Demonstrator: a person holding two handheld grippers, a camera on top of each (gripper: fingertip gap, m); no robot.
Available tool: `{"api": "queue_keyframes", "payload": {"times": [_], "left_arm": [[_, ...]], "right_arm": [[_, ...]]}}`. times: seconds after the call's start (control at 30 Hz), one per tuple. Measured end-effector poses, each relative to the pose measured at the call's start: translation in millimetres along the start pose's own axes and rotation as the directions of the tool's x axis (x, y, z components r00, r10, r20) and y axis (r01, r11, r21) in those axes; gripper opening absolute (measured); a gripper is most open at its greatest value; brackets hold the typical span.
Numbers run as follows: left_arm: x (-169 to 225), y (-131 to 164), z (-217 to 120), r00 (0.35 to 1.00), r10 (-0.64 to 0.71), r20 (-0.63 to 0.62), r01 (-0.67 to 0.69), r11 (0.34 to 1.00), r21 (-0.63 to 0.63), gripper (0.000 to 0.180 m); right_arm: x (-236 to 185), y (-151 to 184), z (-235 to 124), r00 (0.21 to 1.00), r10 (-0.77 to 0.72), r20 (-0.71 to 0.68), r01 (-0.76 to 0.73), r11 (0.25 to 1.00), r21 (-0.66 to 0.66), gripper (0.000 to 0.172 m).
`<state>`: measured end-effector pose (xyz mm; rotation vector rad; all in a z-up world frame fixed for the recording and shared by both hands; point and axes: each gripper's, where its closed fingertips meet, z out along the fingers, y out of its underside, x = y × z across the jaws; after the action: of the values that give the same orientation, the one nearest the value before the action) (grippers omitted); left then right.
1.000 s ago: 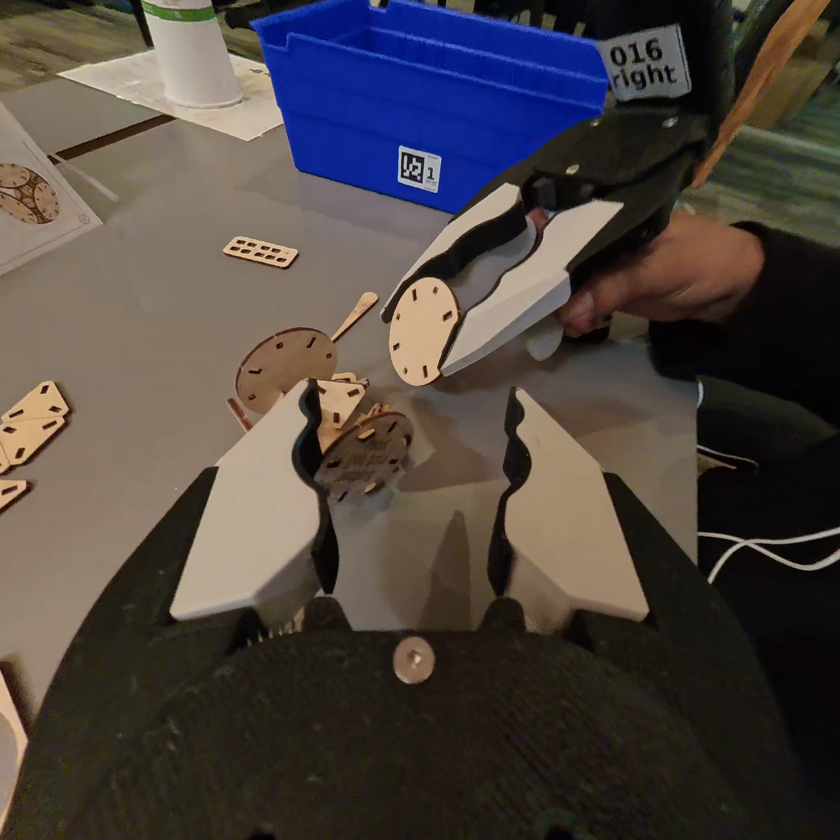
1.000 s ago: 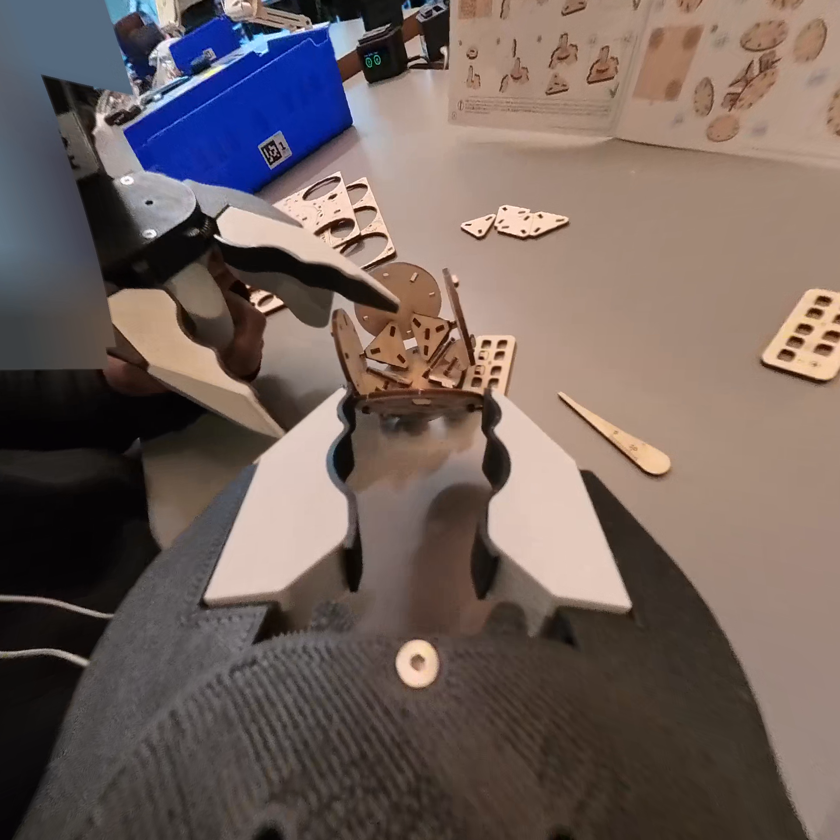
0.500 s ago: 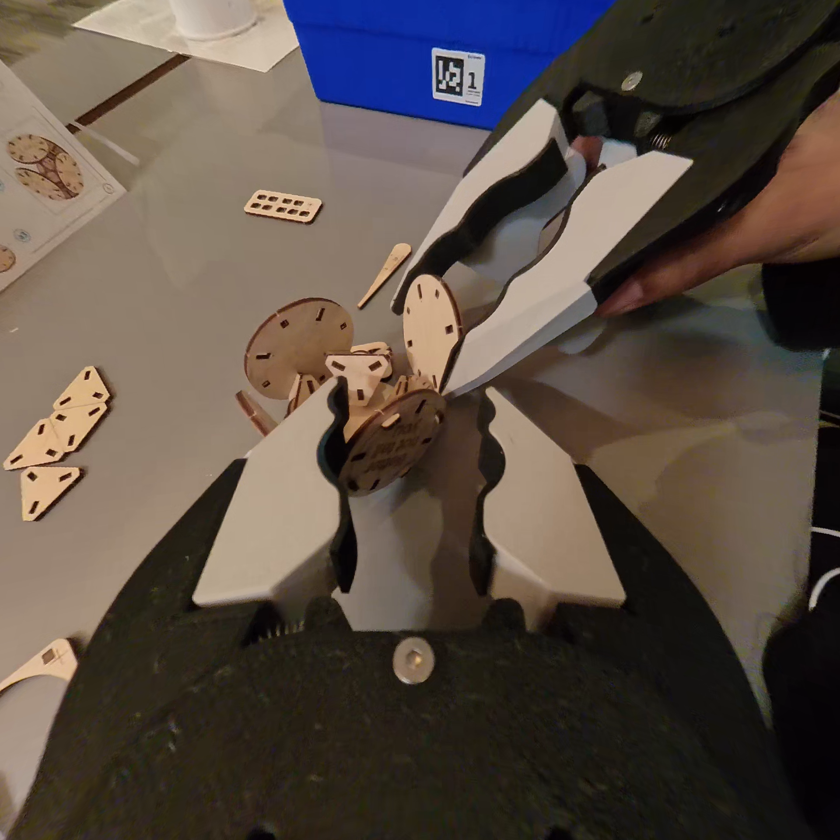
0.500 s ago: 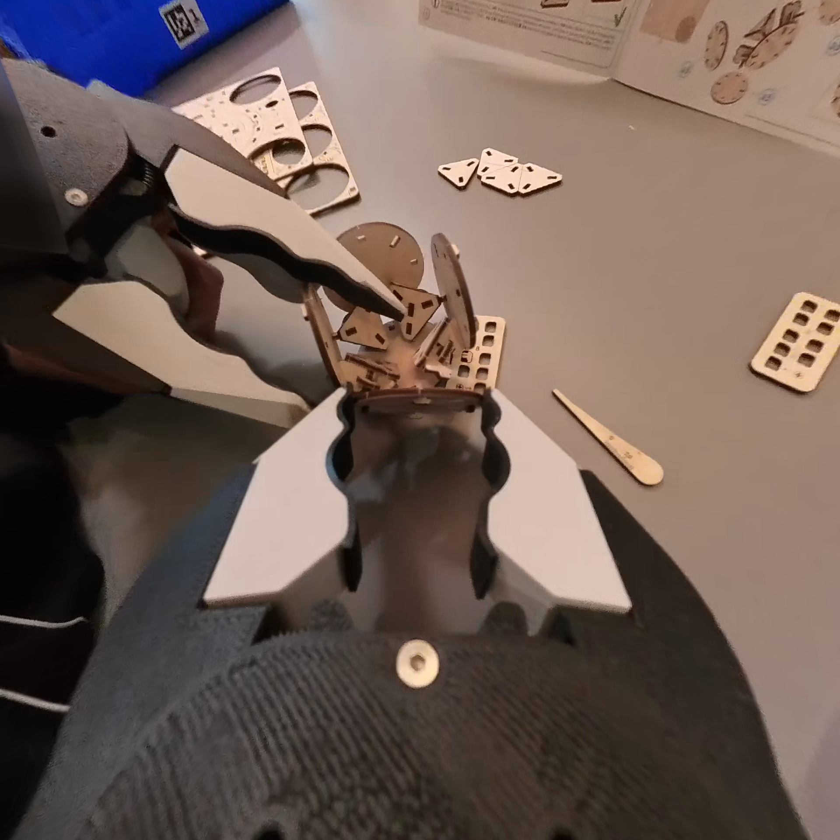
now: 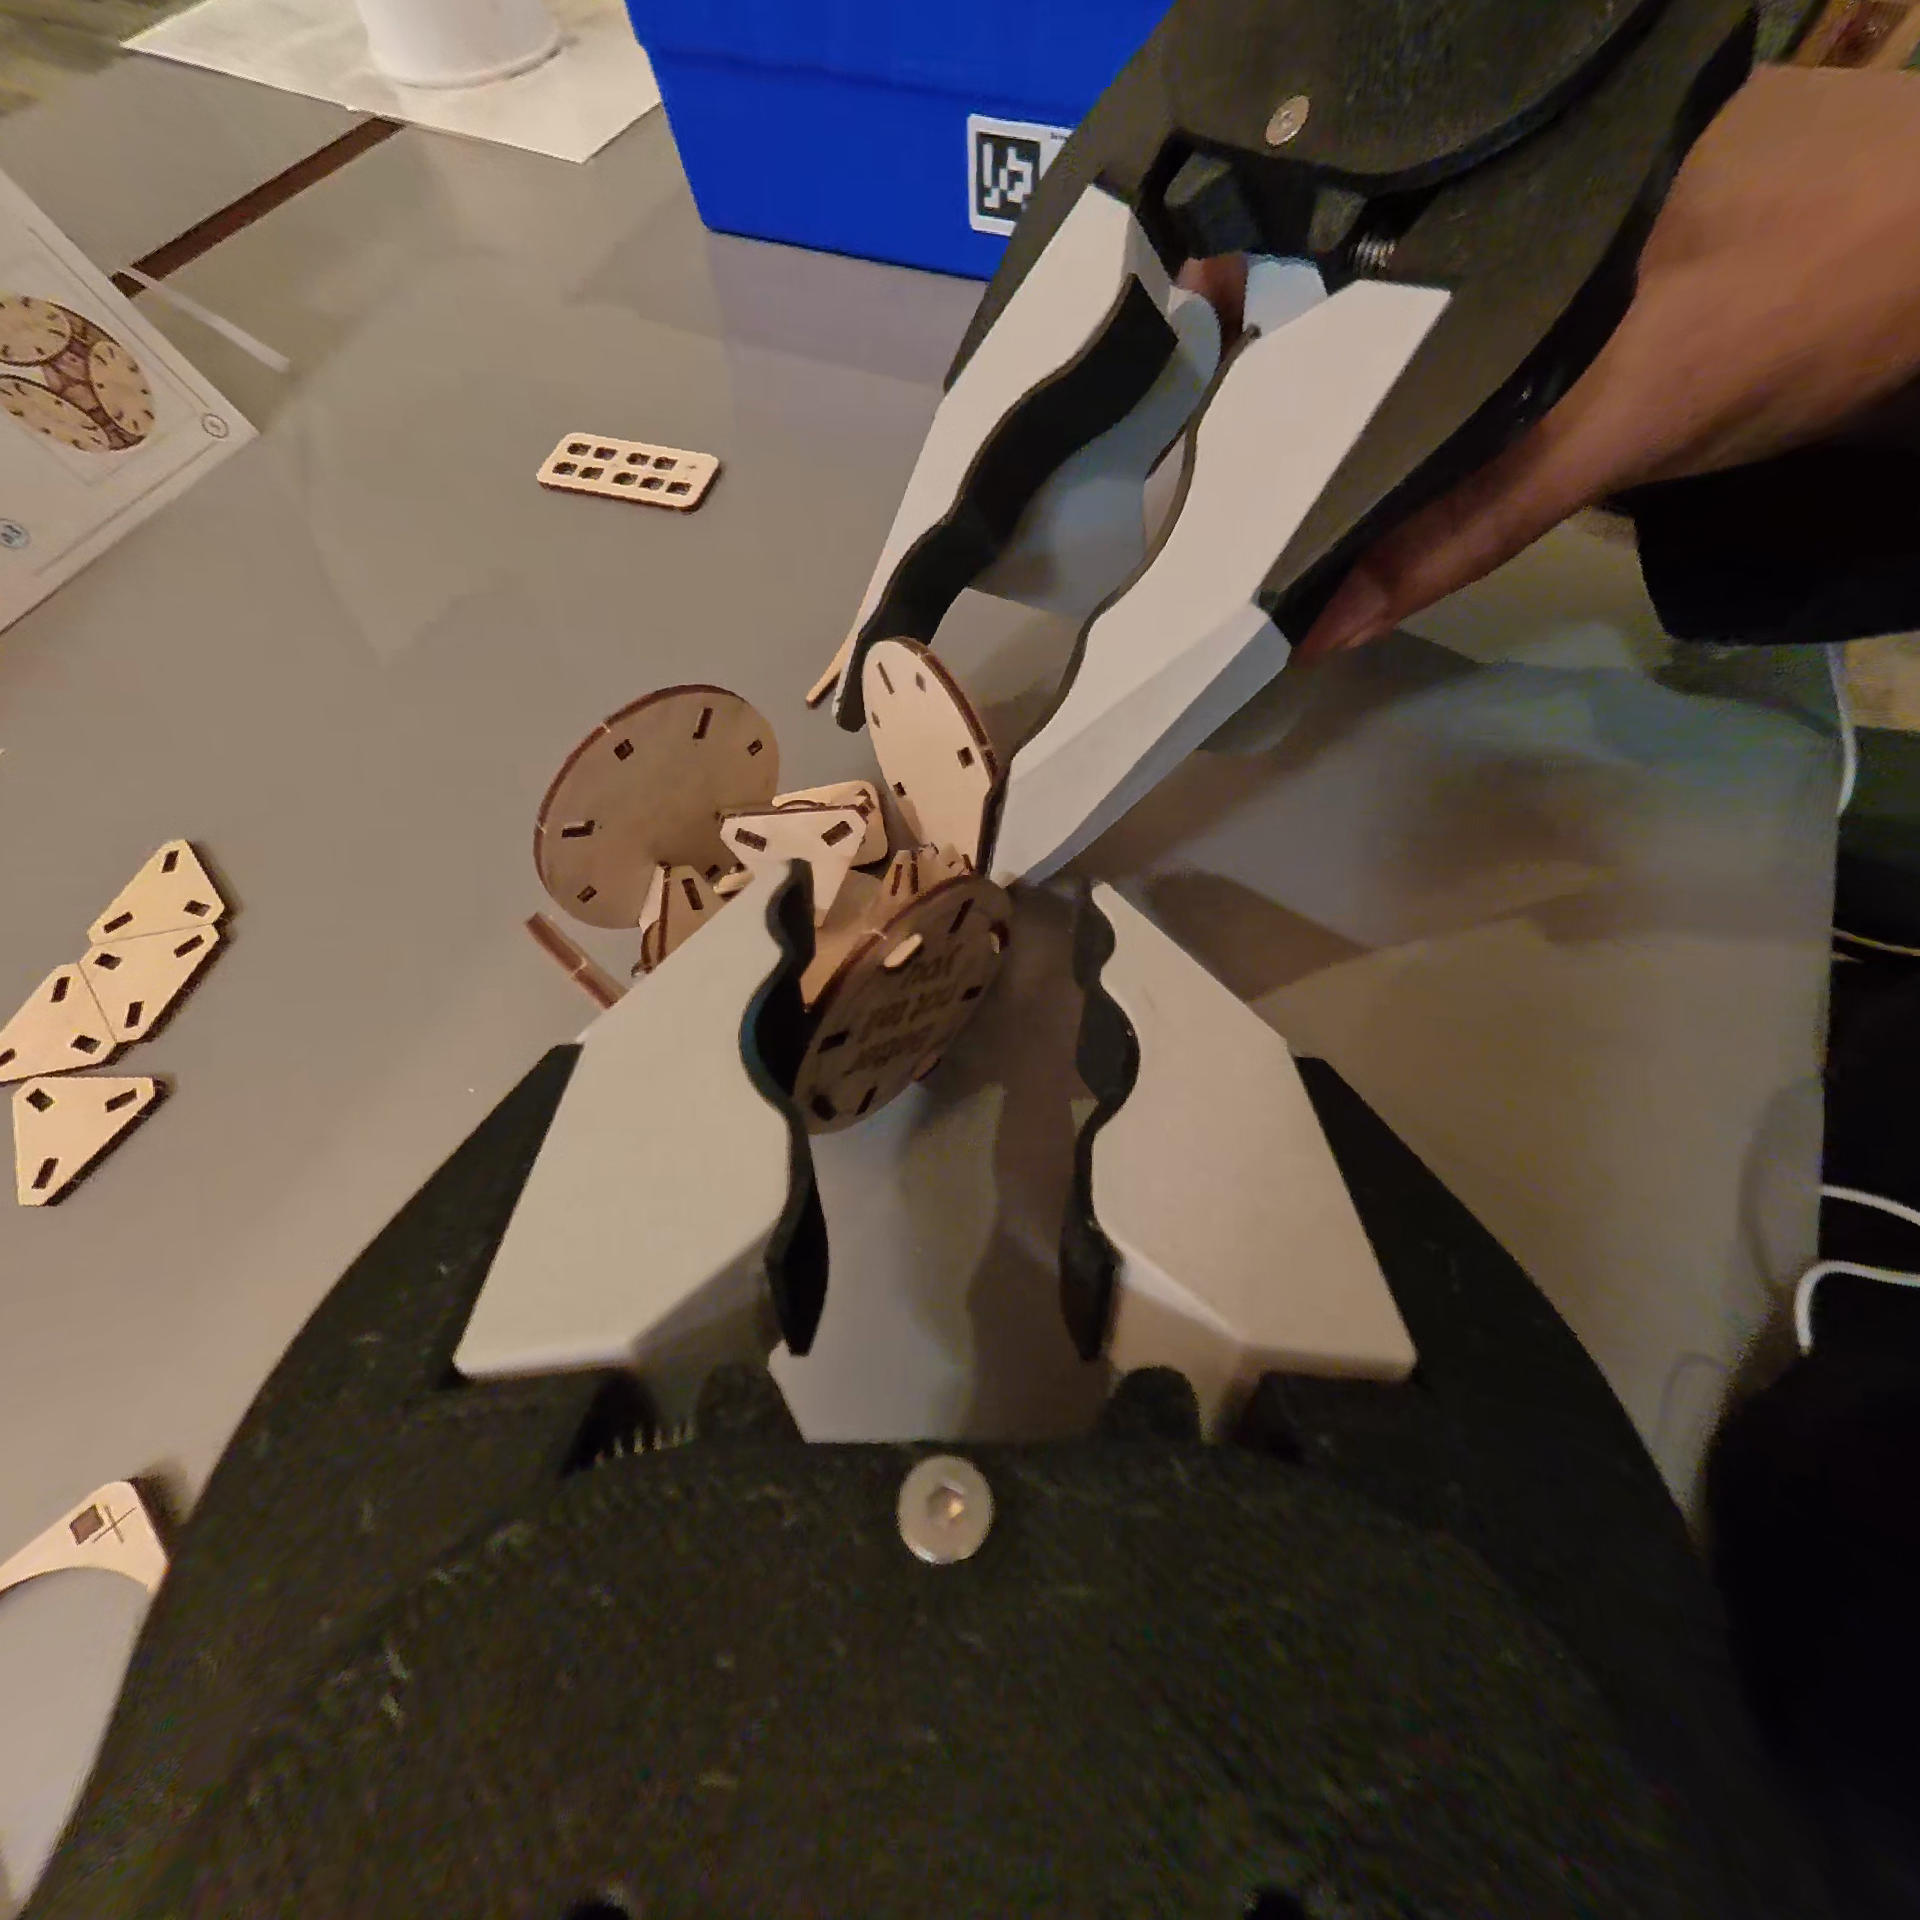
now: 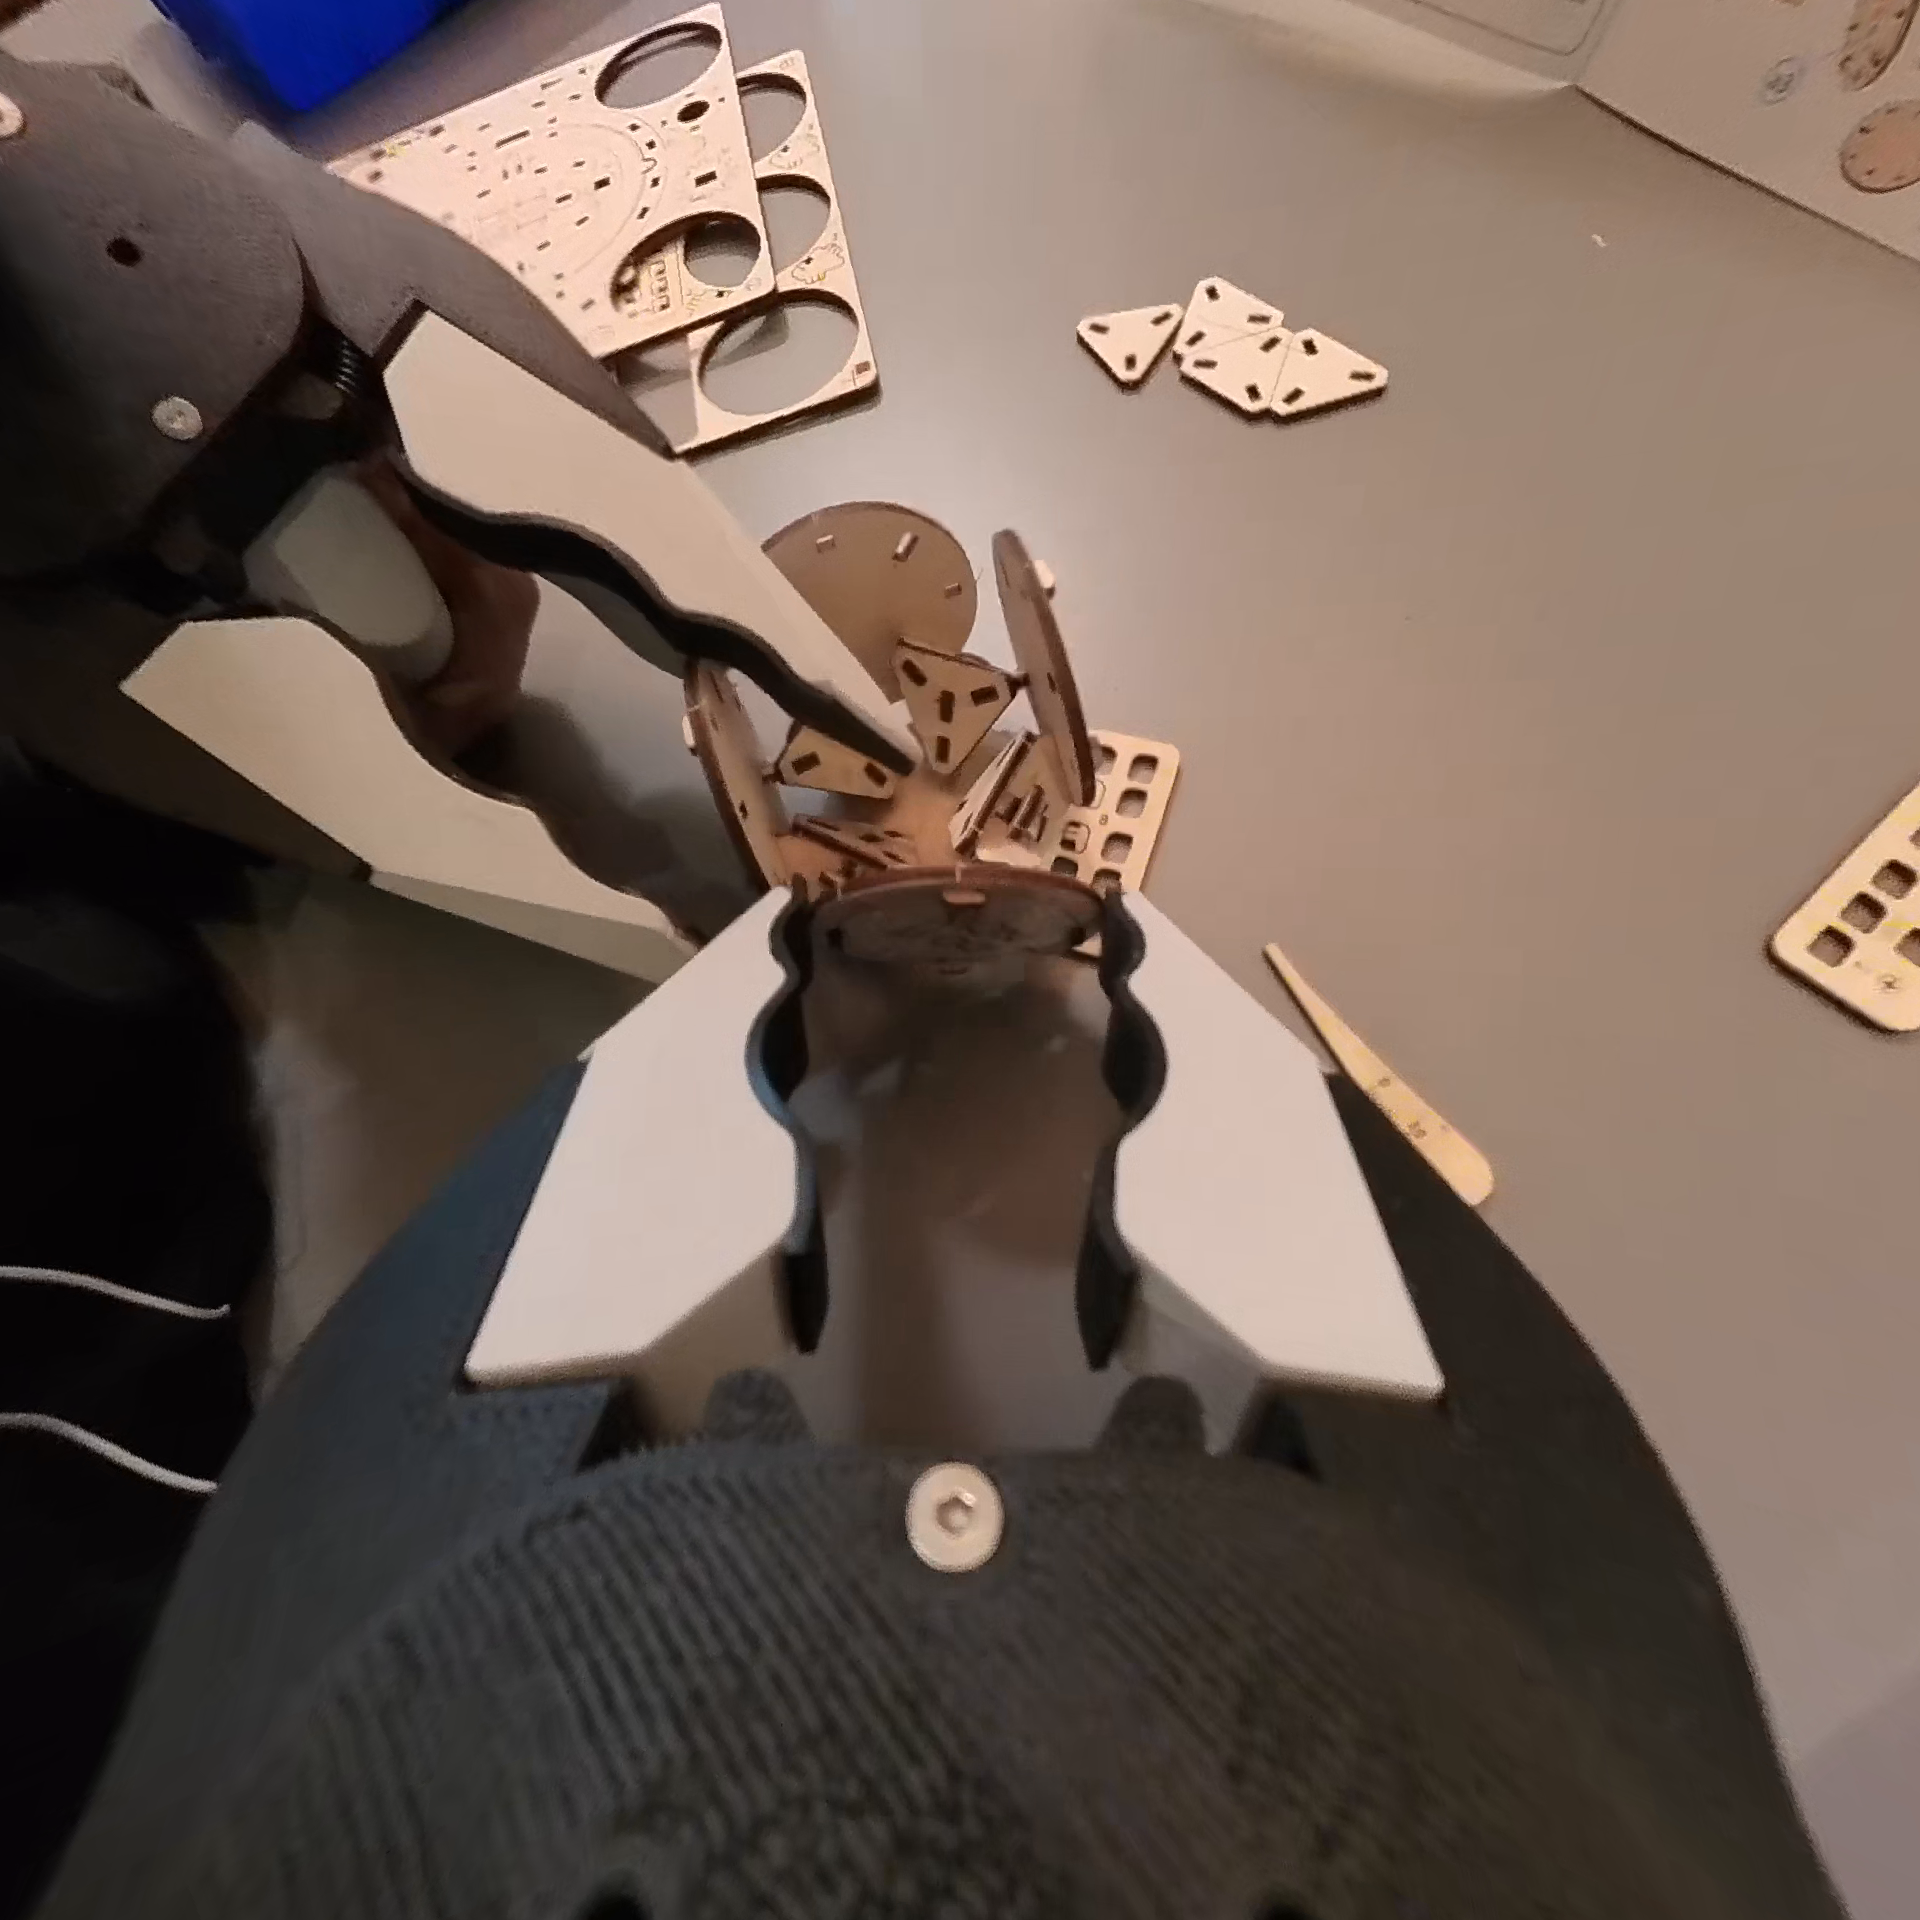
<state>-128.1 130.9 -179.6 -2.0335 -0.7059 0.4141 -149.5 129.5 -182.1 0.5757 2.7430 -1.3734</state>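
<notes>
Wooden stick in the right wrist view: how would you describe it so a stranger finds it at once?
On the grey table, look just right of the right tongs. The stick lies flat there. It is long, thin and solid, widening to a rounded end; the pieces nearby are holed plates and triangles.

a smooth grey tabletop with a soft sheen fills both views under dim, warm indoor light. at its far edge stand a blue plastic bin and a white cylinder's base on white paper.

Dim, warm light; wide-angle edge distortion
</notes>
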Motion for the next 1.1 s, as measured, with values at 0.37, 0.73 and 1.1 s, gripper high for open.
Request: {"api": "queue_keyframes", "payload": {"times": [0.37,0.73,1.1], "left_arm": [[2.1,-0.8,-0.7,1.000,-0.007,-0.025,0.007,1.000,0.006,0.041],[4.2,-1.4,-1.5,0.999,-0.013,-0.049,0.014,1.000,0.013,0.041],[4.8,-1.9,-1.9,0.998,-0.023,-0.064,0.024,1.000,0.017,0.040]], "right_arm": [[-1.6,-8.1,-1.6,0.996,0.016,0.089,-0.020,0.999,0.045,0.055],[-3.2,-12.0,0.4,0.973,-0.067,0.219,0.062,0.998,0.030,0.055],[-4.0,-12.6,4.9,0.958,-0.111,0.264,0.107,0.994,0.028,0.055]]}}
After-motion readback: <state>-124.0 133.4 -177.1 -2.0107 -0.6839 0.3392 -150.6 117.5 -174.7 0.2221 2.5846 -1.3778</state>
